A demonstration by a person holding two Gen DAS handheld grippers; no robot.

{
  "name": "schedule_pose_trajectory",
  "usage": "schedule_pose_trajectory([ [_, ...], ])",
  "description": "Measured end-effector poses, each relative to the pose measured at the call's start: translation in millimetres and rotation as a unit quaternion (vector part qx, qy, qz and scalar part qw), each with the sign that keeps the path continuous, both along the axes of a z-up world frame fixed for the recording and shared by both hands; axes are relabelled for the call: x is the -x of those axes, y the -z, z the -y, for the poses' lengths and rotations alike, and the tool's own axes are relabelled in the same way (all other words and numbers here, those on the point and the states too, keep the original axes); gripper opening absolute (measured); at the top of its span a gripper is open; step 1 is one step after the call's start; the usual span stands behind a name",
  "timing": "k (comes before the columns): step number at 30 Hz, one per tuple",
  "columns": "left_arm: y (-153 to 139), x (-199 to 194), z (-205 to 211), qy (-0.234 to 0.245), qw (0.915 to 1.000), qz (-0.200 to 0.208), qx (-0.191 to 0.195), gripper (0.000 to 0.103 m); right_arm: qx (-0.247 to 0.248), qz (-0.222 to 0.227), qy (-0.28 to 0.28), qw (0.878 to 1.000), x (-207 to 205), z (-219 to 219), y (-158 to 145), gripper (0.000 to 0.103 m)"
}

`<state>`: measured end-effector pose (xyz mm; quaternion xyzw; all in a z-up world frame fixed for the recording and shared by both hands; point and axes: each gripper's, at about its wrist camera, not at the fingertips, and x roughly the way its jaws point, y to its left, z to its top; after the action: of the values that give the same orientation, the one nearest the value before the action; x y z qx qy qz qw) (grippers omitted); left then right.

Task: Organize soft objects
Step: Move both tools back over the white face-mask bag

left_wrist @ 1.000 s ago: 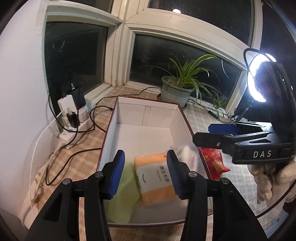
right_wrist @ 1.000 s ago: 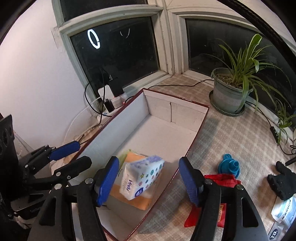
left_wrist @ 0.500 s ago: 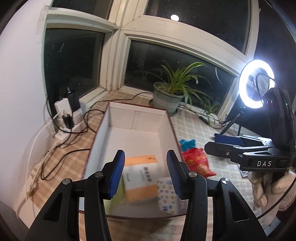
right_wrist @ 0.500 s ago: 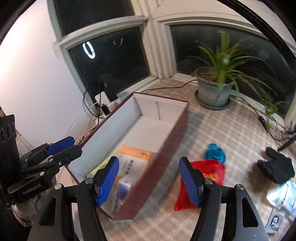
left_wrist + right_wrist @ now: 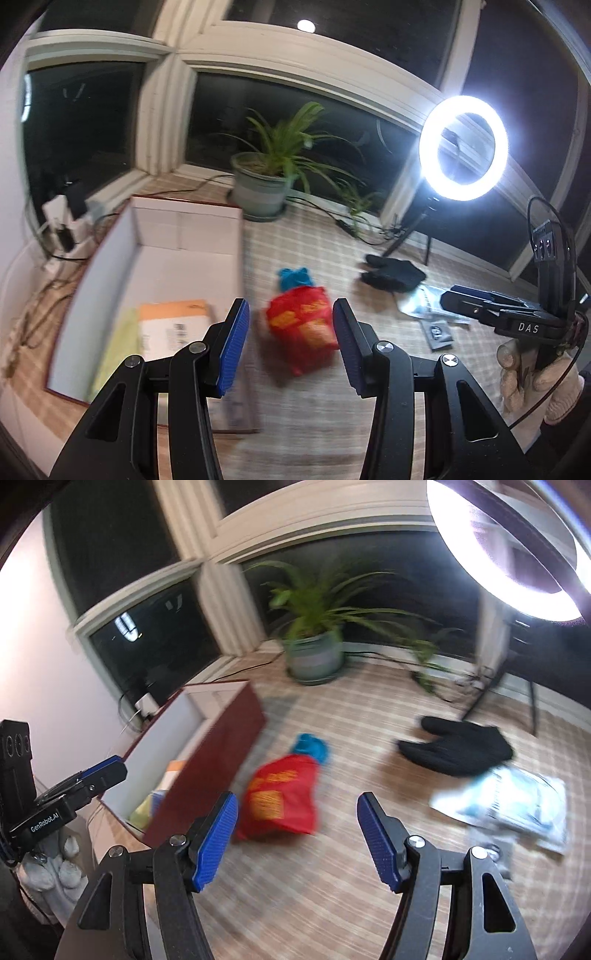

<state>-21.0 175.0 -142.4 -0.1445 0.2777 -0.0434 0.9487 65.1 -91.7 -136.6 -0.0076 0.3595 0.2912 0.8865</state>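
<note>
both hand-held grippers, left (image 5: 290, 341) and right (image 5: 297, 836), stand half open and empty, aimed at the crumpled red plastic bag (image 5: 282, 799) lying right of the maroon cardboard box (image 5: 207, 753), likely next for sorting.

Night scene; ring light (image 5: 463, 147) glares white, overexposed. Motion blur smears both fisheye views; edges bend, corners vignette.
</note>
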Motion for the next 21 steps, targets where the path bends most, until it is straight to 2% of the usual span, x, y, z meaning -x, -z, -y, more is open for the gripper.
schedule_pose_trajectory([
  [5,2.5,-10.5,36.8,0.027,0.9995,-0.005,0.016,0.046,-0.009,-0.005,0.047,0.999,-6.9,72.6,1.2,0.063],
  [12,12.3,-39.0,91.4,0.069,0.9967,-0.028,0.032,0.046,-0.028,-0.050,0.118,0.991,-34.1,171.1,10.9,0.063],
  [17,25.2,-70.3,126.1,0.095,0.9931,-0.053,0.042,0.046,-0.025,-0.077,0.141,0.987,-55.9,215.6,21.7,0.063],
  [21,40.3,-99.8,150.9,0.118,0.9875,-0.084,0.064,0.046,-0.027,-0.096,0.152,0.983,-73.1,245.9,33.5,0.063],
])
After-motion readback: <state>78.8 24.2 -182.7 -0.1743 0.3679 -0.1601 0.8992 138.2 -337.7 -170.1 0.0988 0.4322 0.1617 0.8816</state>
